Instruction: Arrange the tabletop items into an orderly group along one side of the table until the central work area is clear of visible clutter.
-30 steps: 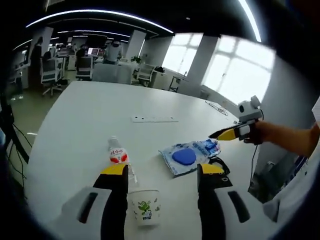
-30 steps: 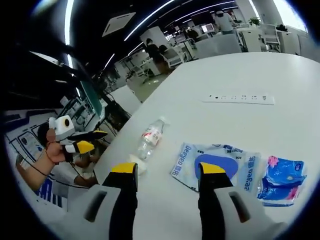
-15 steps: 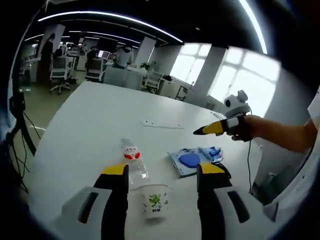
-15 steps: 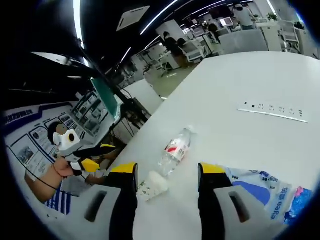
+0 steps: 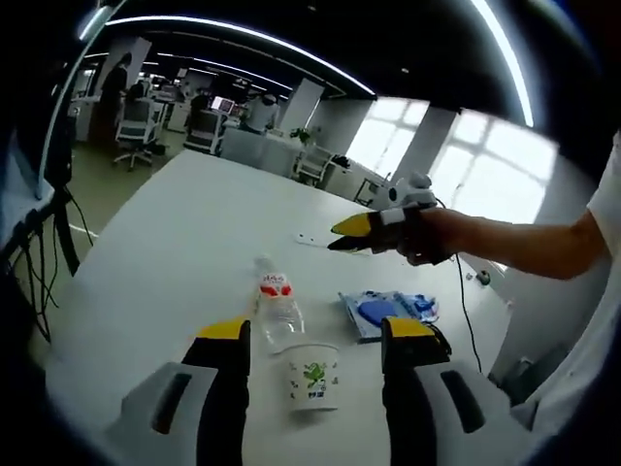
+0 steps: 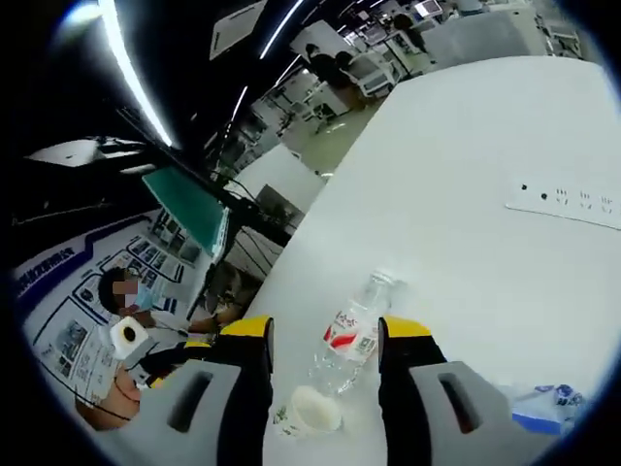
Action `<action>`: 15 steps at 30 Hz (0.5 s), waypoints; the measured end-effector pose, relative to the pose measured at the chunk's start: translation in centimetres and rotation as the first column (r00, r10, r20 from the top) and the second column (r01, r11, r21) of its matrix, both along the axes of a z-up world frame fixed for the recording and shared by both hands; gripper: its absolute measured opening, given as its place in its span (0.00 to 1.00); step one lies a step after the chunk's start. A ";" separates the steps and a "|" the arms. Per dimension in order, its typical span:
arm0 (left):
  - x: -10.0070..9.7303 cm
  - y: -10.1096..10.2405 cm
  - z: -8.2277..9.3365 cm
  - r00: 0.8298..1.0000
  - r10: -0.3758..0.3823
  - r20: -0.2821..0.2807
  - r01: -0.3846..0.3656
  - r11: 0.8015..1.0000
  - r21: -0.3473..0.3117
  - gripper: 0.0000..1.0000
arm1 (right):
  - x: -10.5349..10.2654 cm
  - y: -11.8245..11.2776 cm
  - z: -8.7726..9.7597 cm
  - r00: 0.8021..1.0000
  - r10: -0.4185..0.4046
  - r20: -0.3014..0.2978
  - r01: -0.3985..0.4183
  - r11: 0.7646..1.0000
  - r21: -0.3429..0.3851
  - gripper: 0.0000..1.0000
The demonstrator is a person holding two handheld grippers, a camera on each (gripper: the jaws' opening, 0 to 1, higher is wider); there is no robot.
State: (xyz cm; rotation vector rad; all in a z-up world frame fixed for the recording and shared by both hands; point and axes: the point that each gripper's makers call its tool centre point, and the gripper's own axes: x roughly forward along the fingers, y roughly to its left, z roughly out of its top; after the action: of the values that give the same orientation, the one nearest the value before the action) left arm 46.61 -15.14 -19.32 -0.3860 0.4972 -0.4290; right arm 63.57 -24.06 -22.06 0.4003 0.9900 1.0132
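A white paper cup (image 5: pixel 312 375) with a green print stands upright just beyond my left gripper (image 5: pixel 315 332), which is open and holds nothing. Behind the cup a clear water bottle (image 5: pixel 277 307) with a red-and-white label lies on its side. Blue plastic packets (image 5: pixel 385 313) lie to the right of it. My right gripper (image 5: pixel 342 234) hovers over the table beyond the bottle, held by a hand. In the right gripper view the bottle (image 6: pixel 354 330) and the cup (image 6: pixel 312 412) lie between the jaws of the open right gripper (image 6: pixel 328 332), well below them. The left gripper (image 6: pixel 182 351) shows at lower left.
A white power strip (image 6: pixel 568 201) lies flat farther across the white table (image 5: pixel 175 243). The edge of a blue packet (image 6: pixel 546 409) shows at lower right. A small black object (image 5: pixel 437 338) sits by my left gripper's right jaw. Office desks and chairs stand beyond the table.
The right gripper has swung leftward across the table, from over the blue packets to above the bottle and cup. The left gripper's view has drawn back slightly; the items lie as before.
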 end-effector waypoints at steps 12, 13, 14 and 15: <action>0.8 0.0 0.0 1.000 0.008 0.012 -0.007 0.999 -0.034 0.54 | 2.0 3.4 -4.5 0.993 0.039 -0.108 -0.043 0.999 -0.028 0.42; 0.9 0.0 0.0 1.000 0.007 0.013 -0.007 0.999 -0.038 0.54 | 2.0 3.6 -4.8 0.992 0.037 -0.121 -0.041 0.999 -0.025 0.42; 1.0 0.0 -0.1 1.000 0.004 0.012 -0.004 0.999 -0.036 0.54 | 2.2 3.6 -5.1 0.991 0.032 -0.128 -0.036 0.999 -0.029 0.42; 1.1 0.0 -0.2 1.000 0.003 0.011 -0.002 0.999 -0.034 0.54 | 2.3 3.6 -5.4 0.992 0.032 -0.125 -0.036 0.999 -0.035 0.42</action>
State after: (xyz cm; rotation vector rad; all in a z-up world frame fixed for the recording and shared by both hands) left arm 47.68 -15.11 -19.49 -0.4164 0.4791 -0.4375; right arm 65.90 -20.42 -27.51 0.4206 1.1298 1.0082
